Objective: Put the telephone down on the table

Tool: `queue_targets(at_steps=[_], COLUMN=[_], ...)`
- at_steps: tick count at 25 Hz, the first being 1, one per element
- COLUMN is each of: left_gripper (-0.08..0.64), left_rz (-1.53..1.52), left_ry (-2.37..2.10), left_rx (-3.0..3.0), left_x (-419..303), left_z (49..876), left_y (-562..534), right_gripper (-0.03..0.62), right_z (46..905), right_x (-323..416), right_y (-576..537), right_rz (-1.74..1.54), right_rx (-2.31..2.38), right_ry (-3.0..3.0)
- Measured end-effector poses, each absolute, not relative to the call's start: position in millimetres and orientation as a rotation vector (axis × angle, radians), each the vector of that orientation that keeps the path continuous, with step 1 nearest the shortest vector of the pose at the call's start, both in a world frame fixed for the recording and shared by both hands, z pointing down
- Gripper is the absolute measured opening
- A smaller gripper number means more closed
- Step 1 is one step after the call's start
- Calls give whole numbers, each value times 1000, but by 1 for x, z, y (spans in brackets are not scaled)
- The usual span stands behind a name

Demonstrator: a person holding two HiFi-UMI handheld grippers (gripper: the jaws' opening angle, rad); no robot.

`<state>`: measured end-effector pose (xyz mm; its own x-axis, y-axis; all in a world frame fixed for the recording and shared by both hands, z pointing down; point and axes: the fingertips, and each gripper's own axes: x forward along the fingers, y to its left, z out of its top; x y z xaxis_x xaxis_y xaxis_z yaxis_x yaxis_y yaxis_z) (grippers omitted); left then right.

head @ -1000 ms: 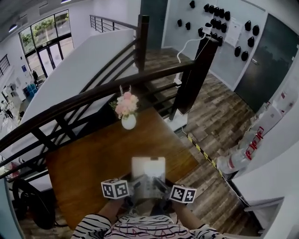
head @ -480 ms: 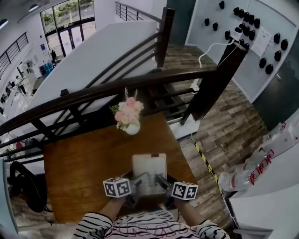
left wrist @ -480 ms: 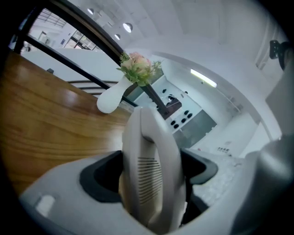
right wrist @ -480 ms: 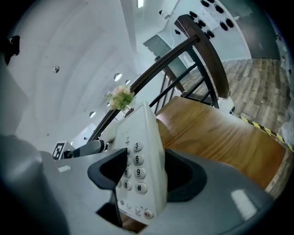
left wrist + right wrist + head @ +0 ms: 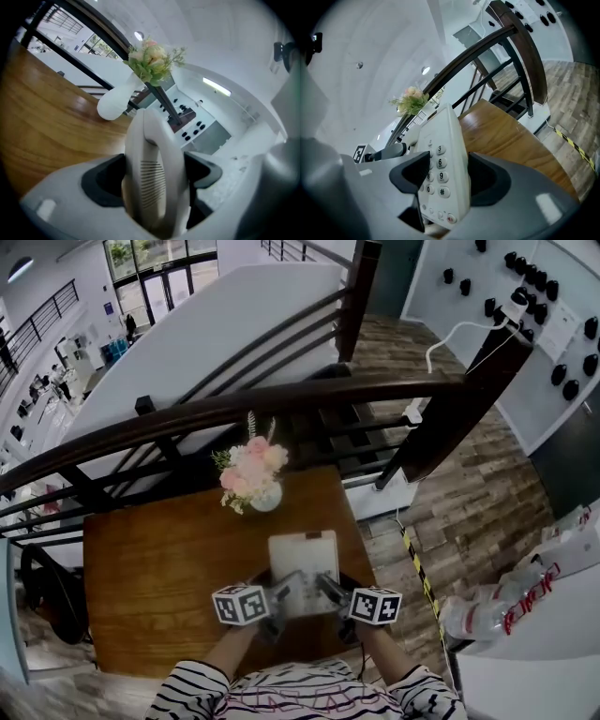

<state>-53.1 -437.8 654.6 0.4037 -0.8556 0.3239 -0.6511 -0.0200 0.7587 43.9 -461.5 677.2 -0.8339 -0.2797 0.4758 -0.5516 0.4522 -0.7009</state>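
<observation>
One wide wooden surface (image 5: pixel 159 568) fills the lower half of the head view, and it is where the job has to end. Above its near right part hangs the white telephone (image 5: pixel 302 563), base and handset together. It is tilted and, as far as I can judge, not yet resting on the wood; no view shows its underside clearly. Beyond it, well apart at the far edge, stands a white vase (image 5: pixel 251 482) of pink flowers. Each side of the telephone is pinched. The left tongs (image 5: pixel 157 173) are closed across the handset end, with the slotted earpiece between the dark pads. The right tongs (image 5: pixel 446 174) stand wide yet are clamped across the keypad side, with number buttons showing between them. The carrying looks mostly done. What is left is to lower the telephone flat onto the wood, then let go with both tongs and draw back.
</observation>
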Motion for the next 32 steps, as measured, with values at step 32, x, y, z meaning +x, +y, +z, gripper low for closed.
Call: queue_targets(at_steps=[32], left_gripper=[394], left_rz=[-356], left_ry=[-1399], left_rx=[1588], left_x=[-85], left_z=[749], left_y=[-627], right_gripper=[249], right_z=[767], right_x=[11], right_y=[-663], right_rz=[1250], right_rx=[607], right_ry=[-2332])
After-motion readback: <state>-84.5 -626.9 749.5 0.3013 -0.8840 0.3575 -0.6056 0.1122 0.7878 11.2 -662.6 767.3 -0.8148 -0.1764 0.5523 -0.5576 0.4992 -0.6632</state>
